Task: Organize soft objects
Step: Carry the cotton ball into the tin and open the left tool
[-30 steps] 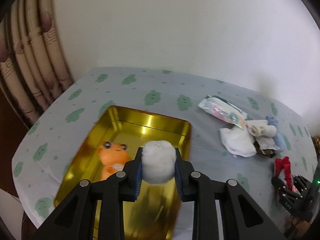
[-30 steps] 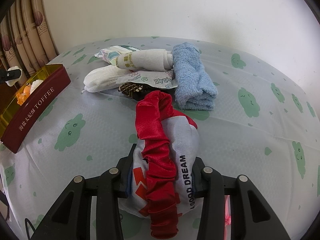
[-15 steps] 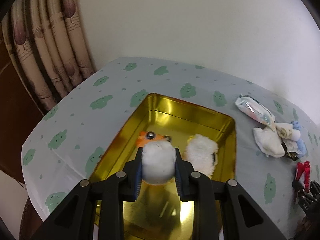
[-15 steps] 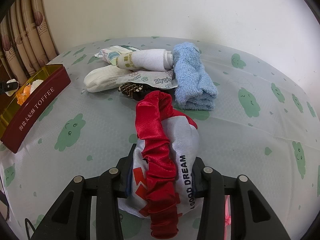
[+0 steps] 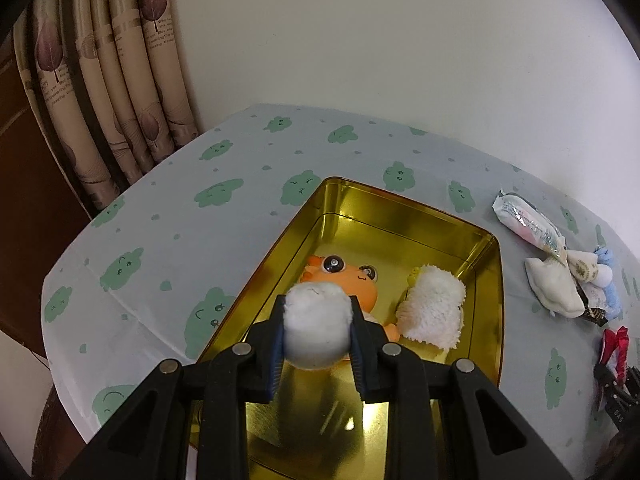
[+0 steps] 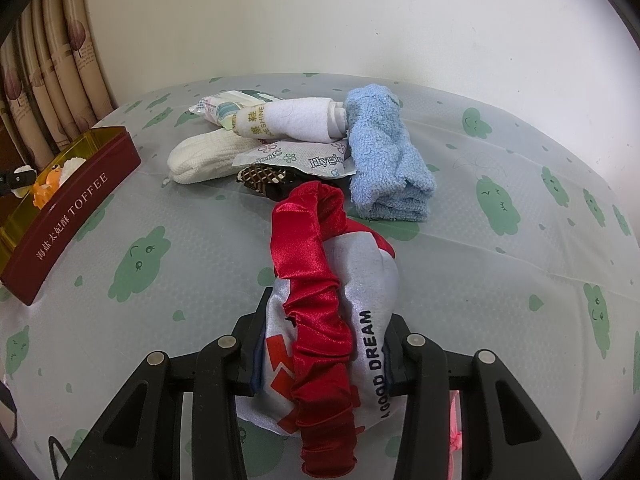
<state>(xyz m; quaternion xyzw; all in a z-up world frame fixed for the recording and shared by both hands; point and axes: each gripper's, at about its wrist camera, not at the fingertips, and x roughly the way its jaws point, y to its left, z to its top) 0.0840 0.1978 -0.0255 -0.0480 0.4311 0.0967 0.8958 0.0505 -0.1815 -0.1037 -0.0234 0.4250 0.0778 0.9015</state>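
Left gripper (image 5: 318, 330) clamped on a fluffy white plush ball (image 5: 316, 324), pads squeezing both sides, held over the near end of the shiny gold rectangular tin (image 5: 404, 216). Inside the tin: smooth orange rubbery toy w/ bead eyes (image 5: 348, 280), and beside it a shaggy white plush piece (image 5: 434, 308).

Right gripper (image 6: 320, 344) closed on a silky grey fabric pouch w/ "GOOD DREAM" print (image 6: 368, 280); glossy red ruched satin scrunchie (image 6: 316, 280) draped over it, front end resting on the cloud-print tablecloth (image 6: 500, 280).

Right view only: tin's dark red outer wall lettered "TOFFEE", folded blue terry towel (image 6: 384, 160), rolled white cloth w/ paper band (image 6: 296, 120), ribbed cream sock (image 6: 208, 158), flat "Hygienic" sachet (image 6: 296, 156), brown lattice-pattern item (image 6: 264, 178) – all bunched together. Left view only: tin interior; same pile tiny at right edge, detail n/a.
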